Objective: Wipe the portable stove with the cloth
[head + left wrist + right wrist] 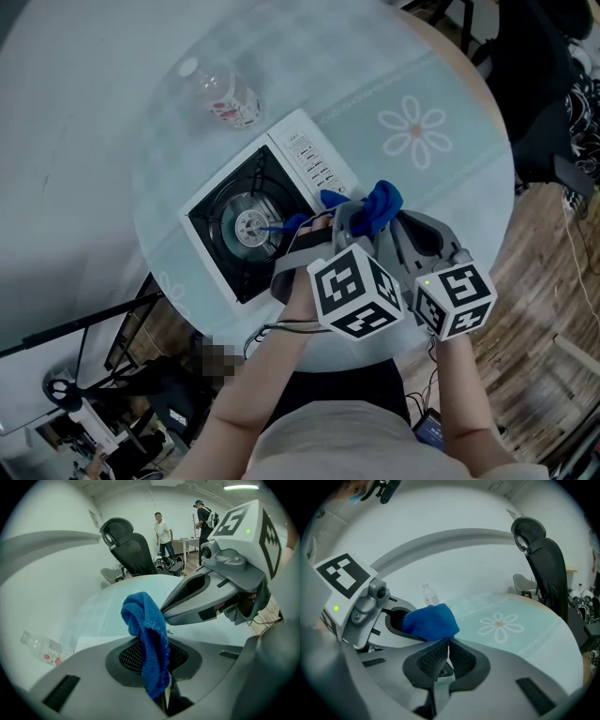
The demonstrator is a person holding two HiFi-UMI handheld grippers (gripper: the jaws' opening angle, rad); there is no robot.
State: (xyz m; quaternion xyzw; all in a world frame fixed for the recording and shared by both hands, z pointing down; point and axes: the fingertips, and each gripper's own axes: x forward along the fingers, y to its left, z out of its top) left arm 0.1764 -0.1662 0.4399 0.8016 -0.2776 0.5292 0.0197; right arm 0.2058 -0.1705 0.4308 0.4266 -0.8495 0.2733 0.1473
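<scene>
The portable stove, white with a black top and a round burner, lies on the round table. A blue cloth hangs just off the stove's right corner, above the table. In the left gripper view the blue cloth stands up between my left gripper's jaws, which are shut on it. In the right gripper view my right gripper is shut, and the blue cloth is pinched at its tips. In the head view the left gripper and right gripper meet at the cloth.
A clear plastic bottle lies on the table beyond the stove. The table cover is pale green with a daisy print. A black office chair stands past the far edge; two people stand in the background.
</scene>
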